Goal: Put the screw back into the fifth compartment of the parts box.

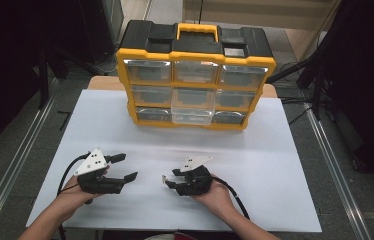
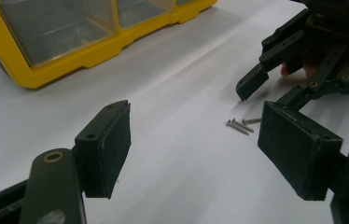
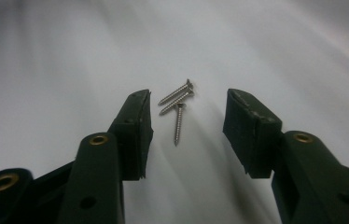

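On the white surface [image 1: 255, 190], near the person's edge, lie three small silver screws [image 3: 177, 105]; two rest side by side and the third points away from their heads at an angle. From the right tool's own camera, the right tool [image 3: 186, 126] has its black jaws standing either side of the screws, partly open, with a gap between each pad and the metal; nothing is gripped. From above, the right tool [image 1: 171, 179] is held low in the person's right hand [image 1: 215, 195], jaws pointing toward the left side of the table. In the left tool's camera, the screws [image 2: 242, 124] lie just below one jaw tip of the right tool [image 2: 266, 95].

The left tool [image 1: 127, 167], held in the left hand [image 1: 72, 197], stands apart from the screws with its jaws wide and empty; its two pads [image 2: 112, 144] face each other across bare surface. A black cable [image 1: 235, 195] trails from the right tool toward the front edge.

At the far side of the surface stands a yellow and black parts organiser [image 1: 195, 75] with a carrying handle on top and three rows of three clear drawers, its front facing the person.
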`<state>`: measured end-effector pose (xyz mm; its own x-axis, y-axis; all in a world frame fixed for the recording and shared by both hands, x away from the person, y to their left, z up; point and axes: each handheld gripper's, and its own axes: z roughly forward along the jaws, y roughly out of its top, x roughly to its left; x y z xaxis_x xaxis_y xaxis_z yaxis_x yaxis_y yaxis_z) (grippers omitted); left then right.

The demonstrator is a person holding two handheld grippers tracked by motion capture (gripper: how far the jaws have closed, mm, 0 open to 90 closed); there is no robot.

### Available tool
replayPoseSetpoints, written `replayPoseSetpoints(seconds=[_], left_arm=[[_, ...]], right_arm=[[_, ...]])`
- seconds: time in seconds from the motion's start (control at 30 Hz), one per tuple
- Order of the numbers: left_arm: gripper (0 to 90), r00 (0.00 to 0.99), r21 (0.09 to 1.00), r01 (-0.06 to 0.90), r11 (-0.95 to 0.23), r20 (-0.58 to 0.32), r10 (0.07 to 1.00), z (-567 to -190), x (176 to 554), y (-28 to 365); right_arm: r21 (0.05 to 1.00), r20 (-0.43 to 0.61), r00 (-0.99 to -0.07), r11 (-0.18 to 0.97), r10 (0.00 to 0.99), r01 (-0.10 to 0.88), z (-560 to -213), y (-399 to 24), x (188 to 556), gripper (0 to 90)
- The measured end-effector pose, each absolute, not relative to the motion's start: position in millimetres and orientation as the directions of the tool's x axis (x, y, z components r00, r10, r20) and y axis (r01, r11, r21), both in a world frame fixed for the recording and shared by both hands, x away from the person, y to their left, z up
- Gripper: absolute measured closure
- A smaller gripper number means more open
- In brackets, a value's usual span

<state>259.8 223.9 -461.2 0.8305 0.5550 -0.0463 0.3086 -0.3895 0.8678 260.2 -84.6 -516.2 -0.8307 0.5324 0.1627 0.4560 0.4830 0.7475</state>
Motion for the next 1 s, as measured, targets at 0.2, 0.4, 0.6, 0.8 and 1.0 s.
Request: replayPoseSetpoints(seconds=[0.2, 0.4, 0.6, 0.8, 1.0], left_arm=[[25.7, 0.827, 0.869, 0.308, -0.387, -0.043, 0.561, -461, 260, 224], [25.7, 0.827, 0.869, 0.306, -0.389, -0.041, 0.561, -461, 260, 224], [25.7, 0.824, 0.873, 0.298, -0.386, -0.032, 0.566, -461, 260, 224], [25.7, 0.826, 0.874, 0.295, -0.386, -0.031, 0.562, -460, 259, 223], [25.7, 0.827, 0.877, 0.296, -0.379, -0.037, 0.561, -459, 259, 224]], right_arm=[[0.737, 0.108, -0.819, 0.507, 0.564, 0.447, -518, -79, 258, 66.7], [0.738, 0.051, -0.825, 0.536, 0.563, 0.411, -518, -75, 255, 74.6], [0.737, 0.059, -0.836, 0.541, 0.545, 0.405, -518, -74, 254, 87.9], [0.733, 0.114, -0.826, 0.514, 0.553, 0.445, -518, -75, 256, 88.6], [0.733, 0.123, -0.824, 0.509, 0.554, 0.451, -518, -75, 257, 88.6]])
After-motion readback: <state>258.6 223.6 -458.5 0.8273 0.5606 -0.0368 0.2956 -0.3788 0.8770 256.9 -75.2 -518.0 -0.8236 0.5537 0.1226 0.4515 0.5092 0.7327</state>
